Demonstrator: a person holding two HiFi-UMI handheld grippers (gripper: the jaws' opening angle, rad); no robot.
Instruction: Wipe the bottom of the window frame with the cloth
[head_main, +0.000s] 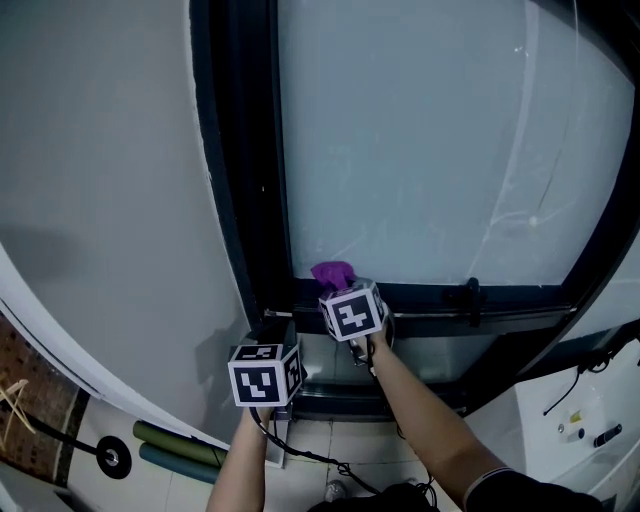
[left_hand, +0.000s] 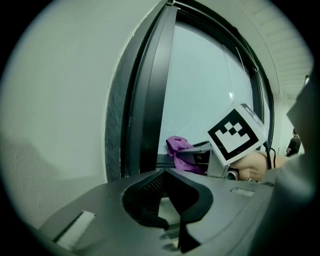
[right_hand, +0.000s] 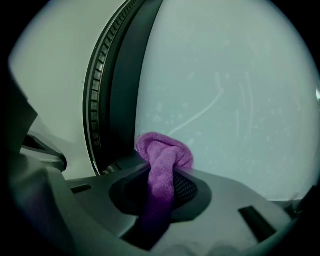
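Observation:
A purple cloth (head_main: 333, 272) is bunched against the glass where it meets the dark bottom rail of the window frame (head_main: 450, 300), near the left corner. My right gripper (head_main: 338, 286) is shut on the cloth. In the right gripper view the cloth (right_hand: 165, 152) runs between the jaws of the right gripper (right_hand: 162, 172) and bulges out past their tips onto the pane. My left gripper (head_main: 278, 326) hangs lower and to the left, just below the frame's corner. Its jaws (left_hand: 166, 175) look shut with nothing between them. From the left gripper view the cloth (left_hand: 177, 146) shows on the rail.
The dark upright of the frame (head_main: 245, 150) borders a plain wall (head_main: 100, 200) on the left. A small latch (head_main: 472, 295) sits on the bottom rail to the right. Below are a white unit (head_main: 580, 420), green rolls (head_main: 180, 448) and cables on the floor.

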